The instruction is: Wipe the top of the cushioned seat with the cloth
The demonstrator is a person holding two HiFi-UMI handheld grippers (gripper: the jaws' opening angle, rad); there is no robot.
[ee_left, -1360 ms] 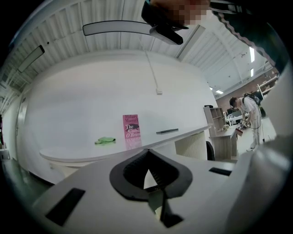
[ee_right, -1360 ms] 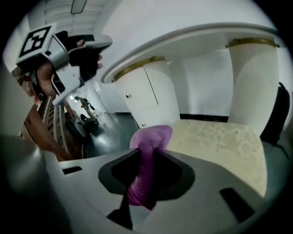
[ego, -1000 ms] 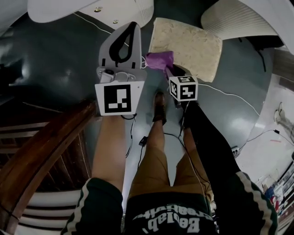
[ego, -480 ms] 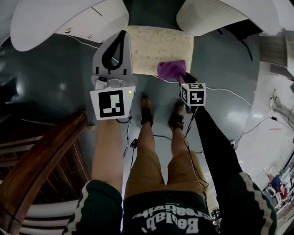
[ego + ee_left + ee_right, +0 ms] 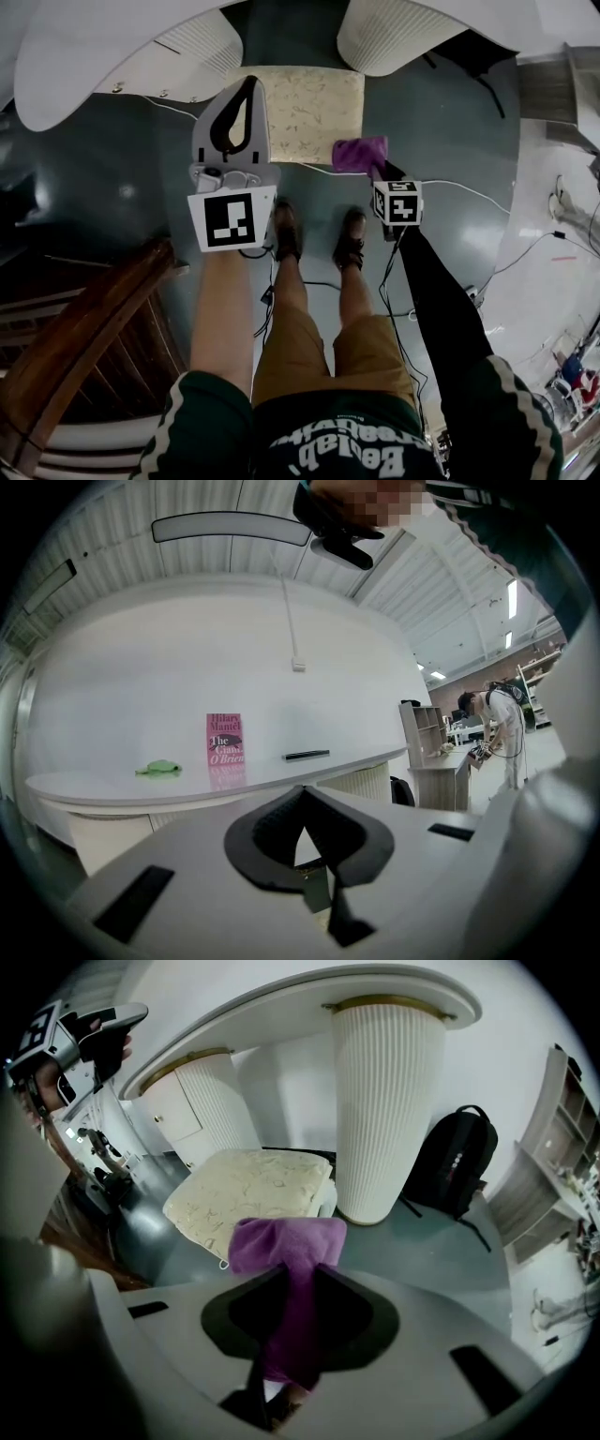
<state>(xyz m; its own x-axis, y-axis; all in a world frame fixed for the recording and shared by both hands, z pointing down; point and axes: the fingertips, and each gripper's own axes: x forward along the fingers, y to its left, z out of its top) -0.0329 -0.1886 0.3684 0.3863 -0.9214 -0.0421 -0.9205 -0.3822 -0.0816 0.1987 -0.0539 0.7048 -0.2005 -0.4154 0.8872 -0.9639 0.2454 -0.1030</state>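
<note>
The cushioned seat [image 5: 305,111] is a cream square pad with a faint pattern, low over the grey floor ahead of the person's feet. My right gripper [image 5: 377,169] is shut on a purple cloth [image 5: 359,154], which hangs just off the cushion's near right corner. In the right gripper view the cloth [image 5: 286,1241] bunches out past the shut right gripper [image 5: 292,1277], with the cushion [image 5: 253,1190] beyond it. My left gripper [image 5: 249,86] is held up over the cushion's left edge, shut on nothing. In its own view the left gripper [image 5: 305,797] points at a white table.
White fluted table pedestals [image 5: 403,33] [image 5: 384,1119] stand just behind the cushion. A black backpack [image 5: 455,1166] leans by one. Cables [image 5: 450,187] run across the floor. A dark wooden rail [image 5: 84,328] is at my left. Another person [image 5: 502,728] stands far off.
The cushion now lies square ahead. The right gripper and its cloth have shifted from the cushion's near edge to just off its near right corner. The left gripper stays raised.
</note>
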